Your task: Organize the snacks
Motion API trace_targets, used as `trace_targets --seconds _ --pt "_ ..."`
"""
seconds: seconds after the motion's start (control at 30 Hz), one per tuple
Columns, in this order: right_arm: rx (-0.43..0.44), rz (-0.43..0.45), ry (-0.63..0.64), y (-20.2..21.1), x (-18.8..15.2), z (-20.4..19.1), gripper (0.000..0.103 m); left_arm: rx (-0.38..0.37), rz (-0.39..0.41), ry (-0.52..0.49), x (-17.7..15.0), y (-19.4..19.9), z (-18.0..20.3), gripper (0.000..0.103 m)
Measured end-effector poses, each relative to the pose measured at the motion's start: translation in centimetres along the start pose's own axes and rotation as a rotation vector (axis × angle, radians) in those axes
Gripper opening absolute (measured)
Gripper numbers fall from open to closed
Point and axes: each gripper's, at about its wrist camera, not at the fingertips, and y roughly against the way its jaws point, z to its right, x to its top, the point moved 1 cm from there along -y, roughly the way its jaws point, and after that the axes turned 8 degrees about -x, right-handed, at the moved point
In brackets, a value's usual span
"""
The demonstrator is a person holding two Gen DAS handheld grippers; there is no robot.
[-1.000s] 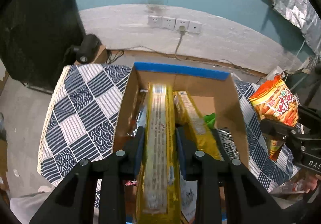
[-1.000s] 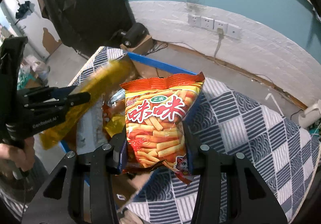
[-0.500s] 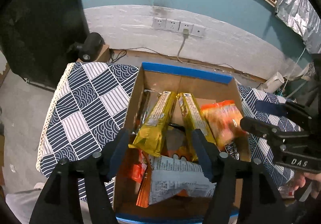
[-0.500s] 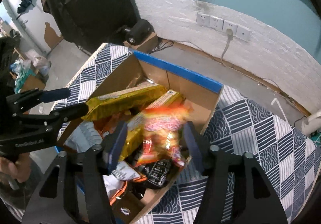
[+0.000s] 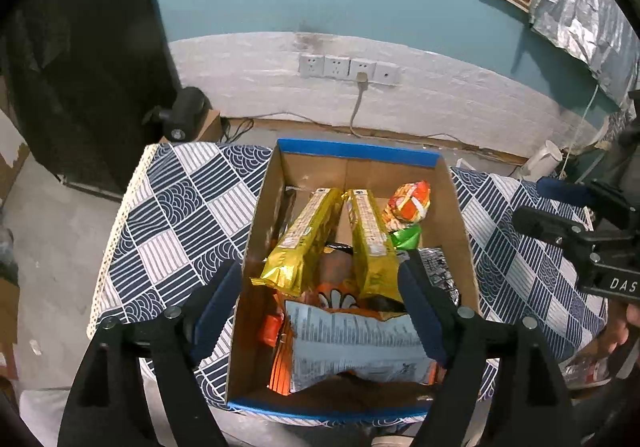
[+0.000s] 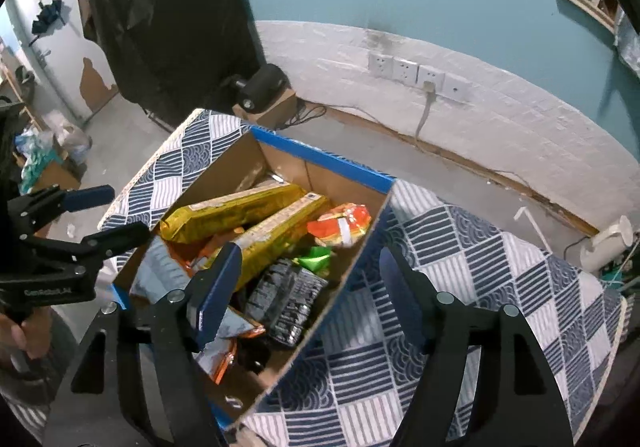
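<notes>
Both claws hang spread and empty above the cardboard box (image 5: 460, 207), their jaws having just been opening with nothing gripped between them.

From the left wrist camera, the left claw (image 5: 320, 303) frames two long gold packets (image 5: 304, 239) that lean on end over a heap of other snacks. That lean looks like the main risk: one nudge from a fingertip on a careless pass could tip them flat or jam them crosswise. An orange chip bag (image 5: 408, 203) sits in the far right corner, above a green wrapper (image 5: 406, 237). A pale bag (image 5: 352, 347), printed side up, covers whatever lies beneath it, and the box's near wall is cut off by the fingers. The right claw (image 5: 560, 207) shows at the right edge.

From the right wrist camera, the right claw (image 6: 308, 287) straddles the box's near right wall, so dropping straight down could catch the rim and drag the box across the patterned cloth (image 6: 480, 267) on the desk. A dark bag (image 6: 288, 299) is too glossy to read. Only the cloth shows; the desk itself is hidden.
</notes>
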Motion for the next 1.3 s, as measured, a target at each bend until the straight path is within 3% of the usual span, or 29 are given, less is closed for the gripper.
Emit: trace_targets --seconds 0.2,0.83,1.3 --pt "-0.020 0.032 -0.017 2.5 -1.3 1.0 0.076 0.016 0.026 -0.043 -0.7 1.5 1.5 0.087" --pt "-0.047 0.081 -0.028 8.2 -4.4 3.0 0.077 0.052 0.095 -0.178 -2.0 4.6 5.5 0.089" --pt "-0.064 0.098 -0.036 8.9 -5.6 3.8 0.077 0.063 0.104 -0.205 -2.0 4.7 6.6 0.089"
